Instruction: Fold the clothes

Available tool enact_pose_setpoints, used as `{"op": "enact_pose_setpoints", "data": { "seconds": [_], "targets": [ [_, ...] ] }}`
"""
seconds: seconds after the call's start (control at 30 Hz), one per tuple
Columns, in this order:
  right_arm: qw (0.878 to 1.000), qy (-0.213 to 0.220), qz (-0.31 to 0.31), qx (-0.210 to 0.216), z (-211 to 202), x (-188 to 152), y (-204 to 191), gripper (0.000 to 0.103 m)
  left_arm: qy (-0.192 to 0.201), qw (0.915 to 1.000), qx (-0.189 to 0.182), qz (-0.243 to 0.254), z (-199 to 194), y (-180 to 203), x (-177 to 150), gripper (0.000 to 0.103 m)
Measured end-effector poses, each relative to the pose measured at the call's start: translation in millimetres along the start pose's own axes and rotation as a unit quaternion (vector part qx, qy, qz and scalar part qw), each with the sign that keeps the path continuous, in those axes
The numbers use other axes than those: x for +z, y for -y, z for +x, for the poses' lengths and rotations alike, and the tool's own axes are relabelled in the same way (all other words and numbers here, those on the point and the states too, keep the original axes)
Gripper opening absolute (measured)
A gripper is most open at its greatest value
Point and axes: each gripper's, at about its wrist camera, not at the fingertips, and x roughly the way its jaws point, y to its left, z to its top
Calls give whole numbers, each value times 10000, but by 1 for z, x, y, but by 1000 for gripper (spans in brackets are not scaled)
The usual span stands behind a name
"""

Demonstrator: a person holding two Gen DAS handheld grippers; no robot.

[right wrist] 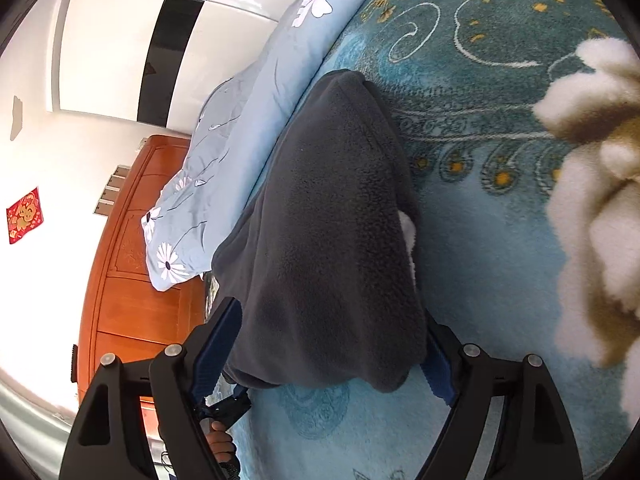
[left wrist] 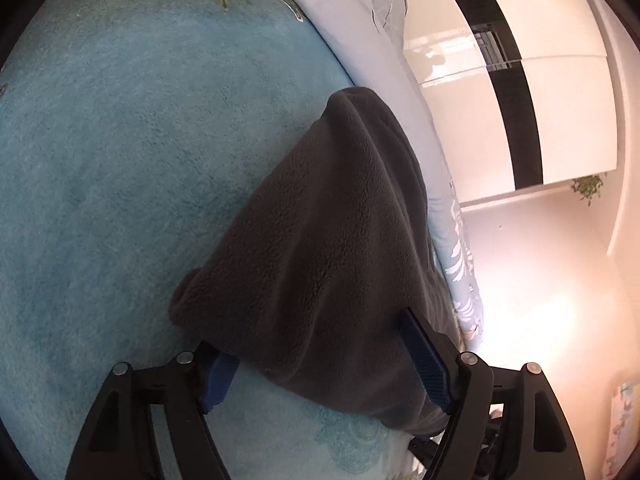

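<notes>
A dark grey fleece garment (left wrist: 320, 240) lies bunched on the teal patterned blanket (left wrist: 120, 160), running away from both cameras toward the pale blue quilt. My left gripper (left wrist: 326, 364) is open, its blue-padded fingers (left wrist: 426, 360) standing wide apart on either side of the garment's near end. My right gripper (right wrist: 326, 360) is open too and straddles the same grey fleece (right wrist: 332, 220), one finger (right wrist: 216, 344) on each side. The cloth hides the fingertips. A bit of white fluffy lining (right wrist: 408, 224) peeks out at the fleece's right edge.
A cream fluffy garment (right wrist: 592, 200) lies on the blanket to the right. The floral pale blue quilt (right wrist: 248, 120) borders the blanket, with a wooden headboard (right wrist: 132, 280) and white wardrobe doors (left wrist: 560, 100) beyond. A person's hand (right wrist: 220, 444) shows below the right gripper.
</notes>
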Motion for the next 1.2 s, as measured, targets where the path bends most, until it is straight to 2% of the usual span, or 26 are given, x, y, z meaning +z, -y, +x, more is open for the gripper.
{"op": "enact_pose_setpoints", "data": {
  "seconds": [0.13,0.17,0.27,0.37,0.5,0.57,0.73,1.07,1.2],
  "targets": [
    [9997,192,114,106,4,5,0,82,199,9994,-212,-208,0,-3,6,78],
    [9995,246,151,134,4,6,1,78,240,9992,-227,-239,0,-3,6,77],
    [9992,309,218,139,5,8,4,57,317,9994,4,-160,-1,1,3,66],
    [9993,278,200,164,-1,9,7,47,415,9988,118,-227,-7,3,3,54],
    [9993,325,32,154,-15,4,-3,41,516,9981,328,-69,-20,16,-7,32],
    [9993,337,-59,124,-23,-2,-10,39,515,9981,344,-6,-29,19,-16,27],
    [9993,329,-143,90,-51,-24,-13,39,359,9987,346,41,-53,14,-49,26],
    [9996,150,-238,-44,-128,-76,8,39,59,9998,124,126,-116,-11,-115,26],
    [9997,116,-177,-89,-132,-83,17,39,-42,9997,86,238,-126,-21,-123,26]
  ]
}}
